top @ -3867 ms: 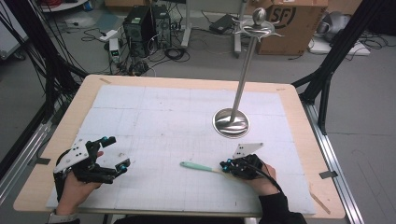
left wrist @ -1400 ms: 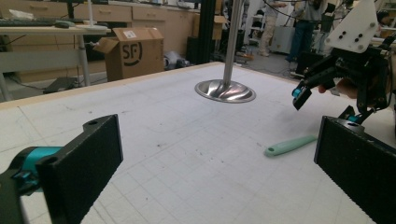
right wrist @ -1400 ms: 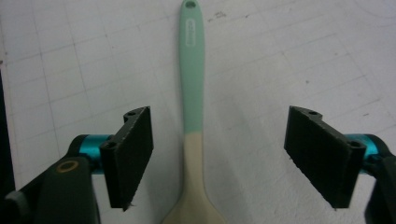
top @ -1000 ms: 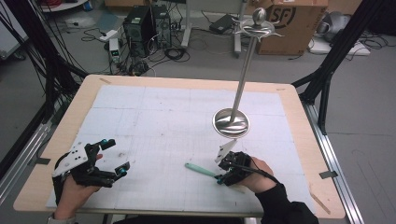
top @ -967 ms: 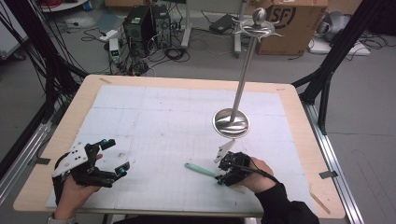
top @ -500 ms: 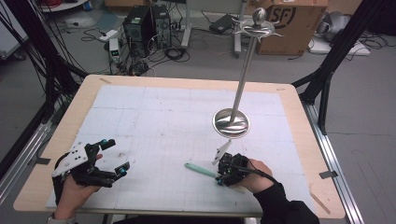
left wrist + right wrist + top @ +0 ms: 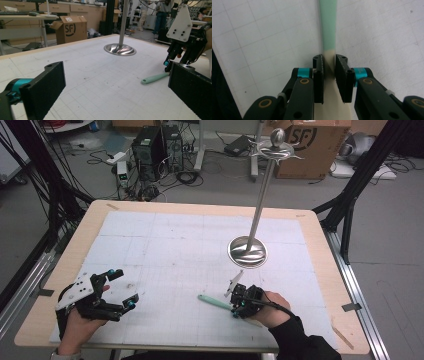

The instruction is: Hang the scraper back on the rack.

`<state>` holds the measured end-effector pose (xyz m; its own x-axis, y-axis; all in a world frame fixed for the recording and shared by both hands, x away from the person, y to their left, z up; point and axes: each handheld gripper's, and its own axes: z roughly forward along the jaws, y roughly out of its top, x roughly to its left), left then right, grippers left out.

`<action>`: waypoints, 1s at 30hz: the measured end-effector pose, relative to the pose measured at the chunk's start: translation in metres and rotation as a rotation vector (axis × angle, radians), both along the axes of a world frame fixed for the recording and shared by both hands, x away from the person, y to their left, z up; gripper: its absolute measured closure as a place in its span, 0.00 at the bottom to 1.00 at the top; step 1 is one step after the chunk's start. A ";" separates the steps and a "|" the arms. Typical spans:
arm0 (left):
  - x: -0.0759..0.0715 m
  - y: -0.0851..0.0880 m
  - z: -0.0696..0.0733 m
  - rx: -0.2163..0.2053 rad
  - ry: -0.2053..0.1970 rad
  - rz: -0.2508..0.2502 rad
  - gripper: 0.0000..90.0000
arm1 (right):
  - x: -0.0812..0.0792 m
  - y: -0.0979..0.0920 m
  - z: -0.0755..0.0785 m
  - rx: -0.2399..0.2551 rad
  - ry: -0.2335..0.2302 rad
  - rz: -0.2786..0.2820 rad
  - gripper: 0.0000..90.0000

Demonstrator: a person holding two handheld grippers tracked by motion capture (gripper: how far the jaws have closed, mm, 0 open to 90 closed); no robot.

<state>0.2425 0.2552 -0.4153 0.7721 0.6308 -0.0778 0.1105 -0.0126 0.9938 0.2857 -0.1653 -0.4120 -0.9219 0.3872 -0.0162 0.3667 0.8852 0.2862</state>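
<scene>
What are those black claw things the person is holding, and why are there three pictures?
They are hand-held grippers: tools with two black jaws that pinch like tongs. One picture comes from a camera above the table; the other two come from small cameras riding on each gripper.

On the table stands a shiny metal stand with a tall pole. Near it lies a spatula with a green handle and a cream end.

The right gripper has just been closing its jaws, and they now pinch the spatula where green meets cream. The left gripper rests at the table's near left corner with its jaws wide open, holding nothing.
</scene>
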 end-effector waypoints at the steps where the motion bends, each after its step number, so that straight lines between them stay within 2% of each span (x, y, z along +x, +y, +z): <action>1: 0.000 -0.001 0.000 0.002 0.003 0.001 0.02 | 0.001 0.001 0.000 -0.004 0.002 0.003 0.88; 6: 0.000 -0.003 0.000 0.006 0.001 -0.004 0.02 | 0.003 0.003 0.001 -0.021 0.029 -0.009 0.89; 10: 0.000 -0.003 0.000 0.005 0.005 -0.006 0.02 | 0.003 0.006 0.001 -0.035 0.021 -0.003 0.90; 13: 0.001 -0.004 0.000 0.009 0.003 -0.005 0.02 | 0.003 0.004 0.001 -0.026 0.018 0.001 0.90; 14: 0.001 -0.004 -0.001 0.006 0.004 -0.007 0.02 | 0.003 -0.001 0.000 0.014 0.027 -0.010 0.90; 15: 0.001 -0.004 -0.001 0.006 0.004 -0.007 0.02 | 0.003 -0.001 0.000 0.014 0.027 -0.010 0.90; 20: 0.003 -0.002 -0.001 0.007 0.010 -0.005 0.02 | 0.001 -0.011 0.003 0.093 0.030 -0.028 0.90; 23: 0.003 -0.002 -0.001 0.000 0.009 -0.005 0.02 | -0.001 -0.018 0.008 0.125 0.001 -0.043 0.90; 30: 0.004 -0.003 -0.001 0.008 0.008 -0.008 0.02 | -0.007 -0.047 0.024 0.284 -0.083 -0.099 0.90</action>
